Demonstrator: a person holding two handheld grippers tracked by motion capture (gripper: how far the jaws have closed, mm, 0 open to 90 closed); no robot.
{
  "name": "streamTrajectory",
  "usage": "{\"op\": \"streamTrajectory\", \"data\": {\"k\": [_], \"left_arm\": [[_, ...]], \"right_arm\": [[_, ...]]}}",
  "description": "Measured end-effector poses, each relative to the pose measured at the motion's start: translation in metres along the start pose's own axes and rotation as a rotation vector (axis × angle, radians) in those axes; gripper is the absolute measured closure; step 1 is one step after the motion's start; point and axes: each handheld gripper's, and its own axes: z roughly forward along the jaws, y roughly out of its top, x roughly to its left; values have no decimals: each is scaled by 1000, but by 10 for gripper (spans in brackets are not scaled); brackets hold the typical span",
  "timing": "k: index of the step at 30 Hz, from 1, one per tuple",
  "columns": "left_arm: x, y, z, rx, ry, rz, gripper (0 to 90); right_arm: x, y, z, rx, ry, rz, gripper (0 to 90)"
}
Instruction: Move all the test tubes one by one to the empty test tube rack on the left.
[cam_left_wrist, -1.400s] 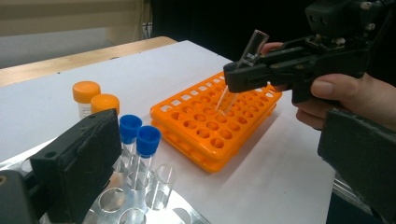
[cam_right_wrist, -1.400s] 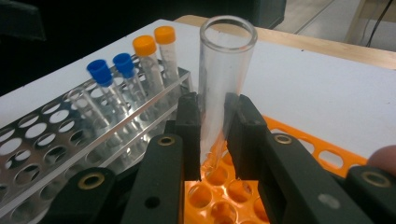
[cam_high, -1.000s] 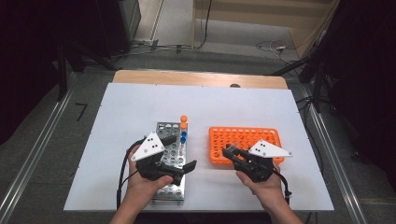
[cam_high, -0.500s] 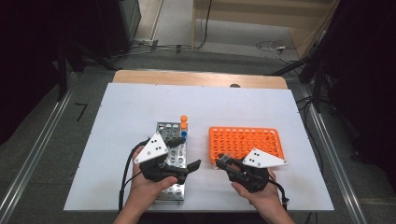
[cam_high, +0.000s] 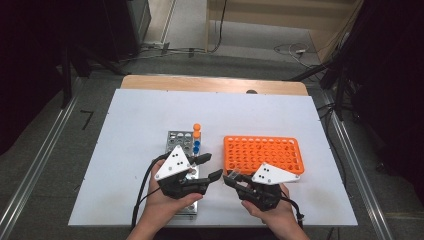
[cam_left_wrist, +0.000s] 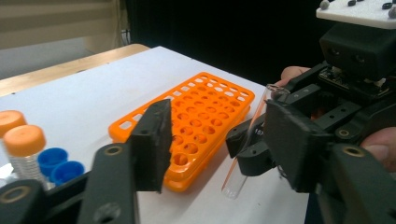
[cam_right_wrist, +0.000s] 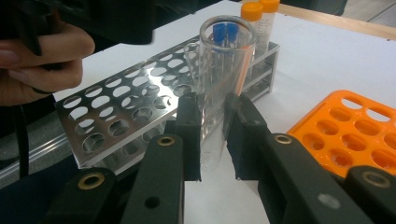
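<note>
Not legible from my position:

- Glass tube: its lower end is covered by my right gripper, pads pressed to it. In the high view the tube is too small to make out.
- Metal rack: near half lies under my left gripper and hand.
- Capped tubes: bodies cut off by the frame edge and my own jaw.
- Orange rack: near corner behind my left pad.
- Forearms: cut off at the bottom edge of the high view.

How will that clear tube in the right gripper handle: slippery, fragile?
The clear tube looks like smooth, thin glass, so probably slippery and breakable under a hard squeeze. Round and open-topped, it would likely roll if laid down. The right gripper pinches it low, so it may tilt.
</note>
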Motion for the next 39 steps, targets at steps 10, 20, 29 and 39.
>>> {"op": "streamTrajectory", "data": {"k": [10,20,29,39], "left_arm": [[-6,-1,7,6,-85,14,587],[-19,0,21,50,-102,58,644],[-18,-1,23,65,-133,59,748],[-14,1,16,38,-112,53,770]], "right_arm": [[5,1,4,9,21,1,738],[11,1,8,21,44,-4,738],[16,1,8,37,70,-24,738],[15,3,7,29,86,-16,696]]}}
